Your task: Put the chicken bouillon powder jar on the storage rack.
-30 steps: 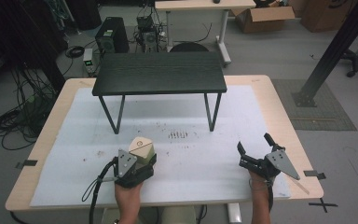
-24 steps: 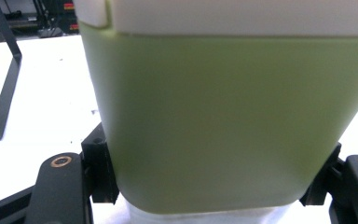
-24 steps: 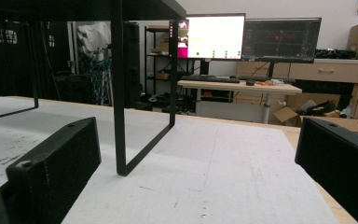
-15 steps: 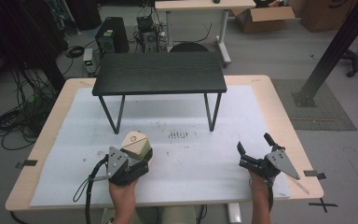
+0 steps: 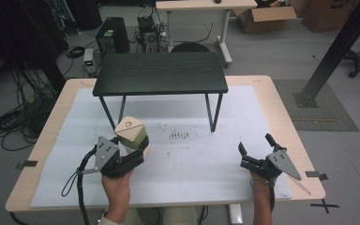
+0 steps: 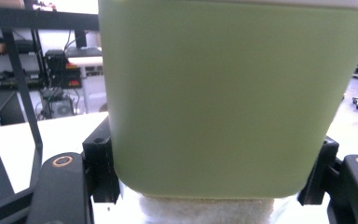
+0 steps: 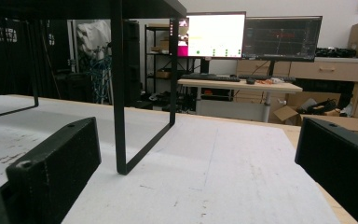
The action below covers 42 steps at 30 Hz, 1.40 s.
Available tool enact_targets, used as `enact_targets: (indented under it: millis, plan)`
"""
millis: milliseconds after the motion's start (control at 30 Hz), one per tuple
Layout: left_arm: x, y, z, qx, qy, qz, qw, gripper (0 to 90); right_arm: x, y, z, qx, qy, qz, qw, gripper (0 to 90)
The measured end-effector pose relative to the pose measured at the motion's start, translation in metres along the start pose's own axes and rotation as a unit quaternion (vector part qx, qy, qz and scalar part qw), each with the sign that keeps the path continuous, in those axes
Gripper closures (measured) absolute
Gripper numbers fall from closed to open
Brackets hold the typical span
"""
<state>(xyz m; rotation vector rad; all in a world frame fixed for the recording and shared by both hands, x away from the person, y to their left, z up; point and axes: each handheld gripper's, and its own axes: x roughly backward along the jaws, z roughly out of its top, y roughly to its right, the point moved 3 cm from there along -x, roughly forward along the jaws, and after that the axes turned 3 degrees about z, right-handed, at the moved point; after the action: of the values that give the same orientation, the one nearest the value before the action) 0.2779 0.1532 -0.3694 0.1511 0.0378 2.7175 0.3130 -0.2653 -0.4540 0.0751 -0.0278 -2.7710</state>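
A pale green box-shaped container (image 5: 132, 132) with a cream lid is tilted toward the far left and held off the table at the front left. My left gripper (image 5: 132, 149) is shut on the green container (image 6: 228, 98), its jaws pressed on both sides of the base. My right gripper (image 5: 255, 151) rests at the front right of the white mat (image 5: 243, 117), open, with nothing between its jaws. A small black table (image 5: 160, 72) stands at the back of the mat; one of its legs (image 7: 119, 88) rises just ahead of the right gripper.
The black table has thin metal legs (image 5: 214, 112) and open room beneath it. Faint dark marks (image 5: 178, 136) lie at the mat's middle. Past the table's far edge are a desk, computers, cables and cardboard boxes (image 5: 265, 16).
My left gripper has lifted and carried the green container to the left and slightly away from me, tilting it further. The right gripper has stayed where it was.
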Motion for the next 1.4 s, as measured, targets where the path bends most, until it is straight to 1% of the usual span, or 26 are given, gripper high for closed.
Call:
enact_targets:
  millis: [67, 100, 167, 200, 233, 300, 333, 367, 467, 500, 567, 767, 833, 933, 1067, 1100, 1133, 1167, 1233, 1300, 1400]
  plan:
    - [0.0, 0.001, 0.003, -0.001, 0.003, -0.001, 1.0, 28.9, 0.0, 0.0, 0.0, 0.0, 0.0, 0.0, 1.0, 0.0]
    - [-0.001, 0.001, 0.009, 0.0, 0.008, -0.004, 1.0, 28.9, 0.0, 0.0, 0.0, 0.0, 0.0, 0.0, 1.0, 0.0]
    - [-0.002, 0.002, 0.014, 0.0, 0.013, -0.006, 0.9999, 29.0, 0.0, 0.0, 0.0, 0.0, -0.001, 0.0, 1.0, 0.0]
    - [-0.002, 0.002, 0.014, 0.0, 0.013, -0.006, 0.9999, 29.0, 0.0, 0.0, 0.0, 0.0, -0.001, 0.0, 1.0, 0.0]
    - [-0.003, 0.003, 0.019, -0.001, 0.019, -0.005, 0.9998, 29.0, 0.0, 0.0, 0.0, 0.0, -0.002, 0.0, 1.0, 0.0]
    - [-0.005, 0.003, 0.024, 0.002, 0.023, -0.007, 0.9997, 29.0, 0.0, 0.0, 0.0, 0.0, -0.002, 0.0, 1.0, 0.0]
    - [-0.005, 0.003, 0.024, 0.002, 0.023, -0.007, 0.9997, 29.0, 0.0, 0.0, 0.0, 0.0, -0.002, 0.0, 1.0, 0.0]
    - [-0.006, 0.003, 0.029, 0.004, 0.027, -0.009, 0.9996, 29.0, 0.0, 0.0, 0.0, 0.0, -0.002, 0.0, 1.0, 0.0]
    - [-0.006, 0.004, 0.038, 0.002, 0.032, -0.009, 0.9995, 29.0, -0.001, 0.0, 0.0, -0.001, -0.003, 0.0, 1.0, 0.0]
    - [-0.006, 0.004, 0.038, 0.002, 0.032, -0.009, 0.9995, 29.1, -0.001, 0.0, 0.0, -0.001, -0.003, 0.0, 1.0, 0.0]
    - [-0.008, 0.004, 0.048, -0.001, 0.038, -0.011, 0.9992, 29.1, -0.001, 0.0, 0.0, -0.001, -0.004, 0.0, 1.0, 0.0]
    - [-0.012, 0.005, 0.067, -0.002, 0.05, -0.017, 0.9986, 29.1, -0.001, 0.0, 0.0, -0.002, -0.005, 0.0, 1.0, 0.0]
    - [-0.013, 0.006, 0.072, -0.005, 0.053, -0.021, 0.9984, 29.1, -0.001, 0.0, 0.0, -0.003, -0.005, 0.0, 1.0, 0.0]
    - [-0.014, 0.007, 0.077, -0.005, 0.058, -0.022, 0.9981, 29.2, -0.001, 0.0, 0.0, -0.001, -0.003, 0.0, 1.0, 0.0]
    - [-0.017, 0.008, 0.088, -0.003, 0.068, -0.028, 0.9972, 29.2, -0.001, 0.001, 0.0, -0.002, -0.005, 0.0, 1.0, 0.0]
    - [-0.017, 0.008, 0.088, -0.003, 0.068, -0.028, 0.9972, 29.2, -0.001, 0.001, 0.0, -0.002, -0.005, 0.0, 1.0, 0.0]
    - [-0.018, 0.008, 0.092, 0.0, 0.072, -0.032, 0.9969, 29.2, -0.001, 0.001, 0.0, -0.002, -0.005, 0.0, 1.0, 0.0]
    - [-0.018, 0.008, 0.092, 0.0, 0.072, -0.032, 0.9969, 29.2, -0.001, 0.001, 0.0, -0.002, -0.005, 0.0, 1.0, 0.0]
    - [-0.02, 0.007, 0.099, -0.001, 0.075, -0.033, 0.9967, 29.2, -0.001, 0.001, 0.0, -0.001, -0.005, 0.0, 1.0, 0.0]
    - [-0.021, 0.006, 0.101, -0.001, 0.075, -0.032, 0.9966, 29.2, -0.001, 0.001, 0.0, -0.001, -0.005, 0.0, 1.0, 0.0]
    - [-0.026, 0.003, 0.109, 0.002, 0.079, -0.033, 0.9963, 29.2, -0.001, 0.001, 0.0, -0.001, -0.004, 0.0, 1.0, 0.0]
